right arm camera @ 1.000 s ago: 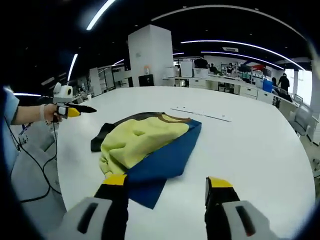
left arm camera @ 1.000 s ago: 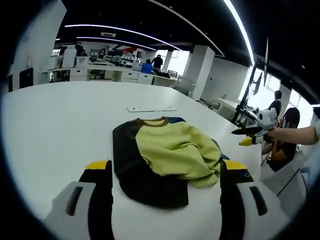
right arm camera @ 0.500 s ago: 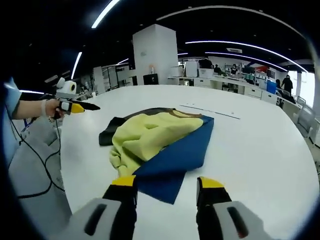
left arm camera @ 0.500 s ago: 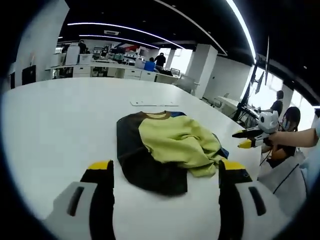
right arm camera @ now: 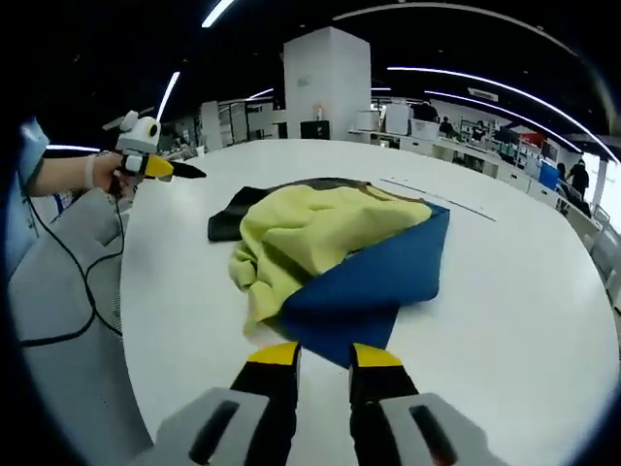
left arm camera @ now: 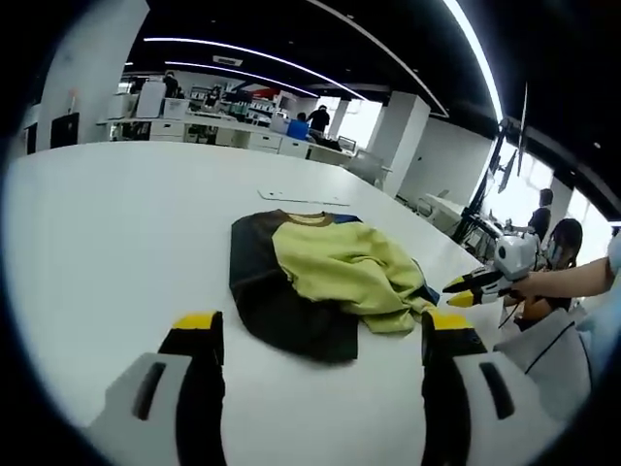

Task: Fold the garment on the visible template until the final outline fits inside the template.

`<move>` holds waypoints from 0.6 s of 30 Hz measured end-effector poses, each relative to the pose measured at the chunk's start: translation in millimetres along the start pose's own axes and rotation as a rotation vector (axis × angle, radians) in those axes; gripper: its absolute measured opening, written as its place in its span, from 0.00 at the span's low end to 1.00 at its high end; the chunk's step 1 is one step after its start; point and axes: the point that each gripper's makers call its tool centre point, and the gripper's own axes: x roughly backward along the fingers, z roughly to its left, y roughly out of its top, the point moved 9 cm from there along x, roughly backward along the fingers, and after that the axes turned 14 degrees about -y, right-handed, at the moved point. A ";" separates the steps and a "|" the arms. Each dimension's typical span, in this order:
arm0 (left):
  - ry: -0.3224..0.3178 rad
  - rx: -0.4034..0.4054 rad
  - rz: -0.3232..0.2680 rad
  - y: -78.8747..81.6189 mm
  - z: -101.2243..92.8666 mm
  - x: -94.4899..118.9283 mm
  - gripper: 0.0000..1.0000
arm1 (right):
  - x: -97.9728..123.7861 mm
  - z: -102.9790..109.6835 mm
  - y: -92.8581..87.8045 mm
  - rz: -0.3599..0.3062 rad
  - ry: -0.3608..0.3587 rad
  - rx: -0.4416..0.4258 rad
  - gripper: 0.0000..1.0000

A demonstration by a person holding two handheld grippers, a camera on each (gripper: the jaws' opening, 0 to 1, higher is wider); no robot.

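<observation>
**Right tool closing in on the blue hem**

While the crumpled yellow, blue and dark brown garment [right arm camera: 335, 248] is lying mid-way across the white table [right arm camera: 524, 291], the right tool [right arm camera: 323, 355] is sitting just short of its blue corner, jaws nearly pressed together and not pinching anything I can make out. The cloth is stretching straight ahead, away from it. The left tool [left arm camera: 320, 325] is hanging spread wide, empty, further back from the dark side [left arm camera: 281, 301]. So I'm guessing the right one's nearer for the next grab.
</observation>
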 end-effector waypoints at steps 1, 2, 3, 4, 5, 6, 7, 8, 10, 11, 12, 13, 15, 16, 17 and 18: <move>0.002 0.003 -0.002 -0.7 -0.1 1.0 0.80 | -2.2 2.8 -1.3 0.006 0.003 0.020 0.16; 0.006 0.008 -0.006 -1.4 -0.4 2.6 0.80 | -3.6 4.7 -1.7 0.007 0.005 0.034 0.16; 0.008 0.011 -0.009 -2.0 -0.6 3.6 0.80 | -5.2 7.7 -0.5 -0.002 0.006 0.043 0.16; 0.011 0.016 -0.012 -3.0 -0.7 5.3 0.80 | -6.5 8.8 0.7 -0.009 0.003 0.065 0.16; 0.015 0.018 -0.013 -3.7 -0.6 6.4 0.80 | -8.3 11.1 2.0 -0.011 0.001 0.082 0.16; 0.018 0.020 -0.016 -4.7 -0.8 7.8 0.80 | -9.2 12.4 3.2 -0.019 0.003 0.091 0.15; 0.019 0.023 -0.017 -5.4 -1.1 8.6 0.80 | -9.9 14.5 4.6 -0.027 0.010 0.095 0.14; 0.023 0.025 -0.017 -6.4 -1.2 9.5 0.80 | -11.0 17.5 6.5 -0.033 0.017 0.098 0.13; 0.026 0.033 -0.022 -8.3 -1.2 11.2 0.80 | -12.8 21.4 8.1 -0.038 0.018 0.139 0.10; 0.028 0.037 -0.024 -9.5 -2.1 12.1 0.79 | -14.0 24.7 8.8 -0.044 0.023 0.155 0.09; 0.029 0.038 -0.024 -9.9 -1.9 12.3 0.79 | -14.5 26.2 9.2 -0.048 0.023 0.161 0.08; 0.031 0.044 -0.025 -11.4 -1.4 13.2 0.79 | -16.0 27.6 9.6 -0.052 0.020 0.173 0.07; 0.033 0.049 -0.028 -12.4 -2.0 14.6 0.79 | -18.3 27.5 10.2 -0.054 0.001 0.197 0.02; 0.034 0.050 -0.029 -12.8 -2.1 14.9 0.79 | -19.1 27.1 10.1 -0.054 -0.001 0.193 0.00; 0.035 0.052 -0.028 -13.2 -2.1 15.3 0.79 | -19.4 26.2 10.4 -0.050 -0.003 0.183 0.00; 0.035 0.053 -0.029 -13.7 -2.1 15.8 0.79 | -19.5 25.3 10.7 -0.046 -0.005 0.157 0.00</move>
